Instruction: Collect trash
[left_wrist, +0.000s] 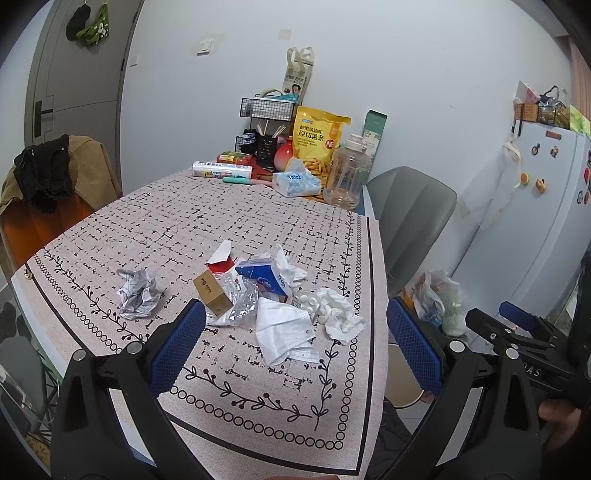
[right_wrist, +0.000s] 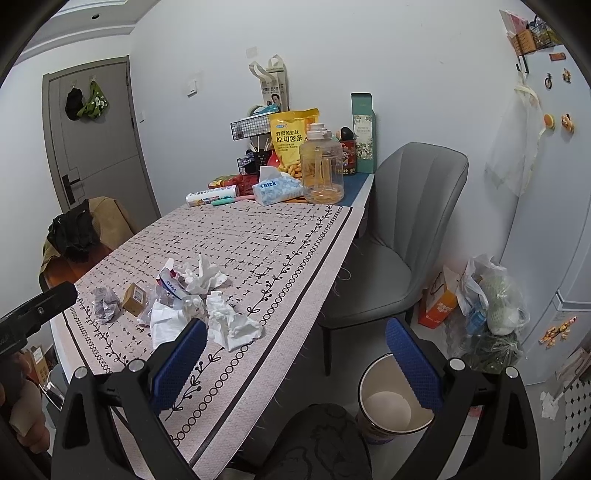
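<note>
Trash lies in a heap on the patterned tablecloth (left_wrist: 258, 206): a crumpled paper ball (left_wrist: 137, 297), a small brown box (left_wrist: 212, 293), clear plastic wrap (left_wrist: 242, 301), a blue tissue pack (left_wrist: 264, 278), a white face mask (left_wrist: 284, 332) and a crumpled tissue (left_wrist: 341, 314). My left gripper (left_wrist: 295, 343) hangs open just before the heap, holding nothing. My right gripper (right_wrist: 295, 365) is open and empty too, off the table's right edge, its left finger (right_wrist: 181, 354) near the crumpled tissue (right_wrist: 231, 325). A round bin (right_wrist: 369, 380) stands on the floor below it.
At the table's far end stand a clear jug (right_wrist: 322, 170), a yellow snack bag (left_wrist: 317, 144), a tissue box (left_wrist: 295, 182) and wire racks (left_wrist: 267, 107). A grey chair (right_wrist: 399, 236) sits at the right edge, bags (right_wrist: 491, 295) on the floor by the fridge (left_wrist: 554, 206). A chair draped with clothes (left_wrist: 48, 173) stands at the left.
</note>
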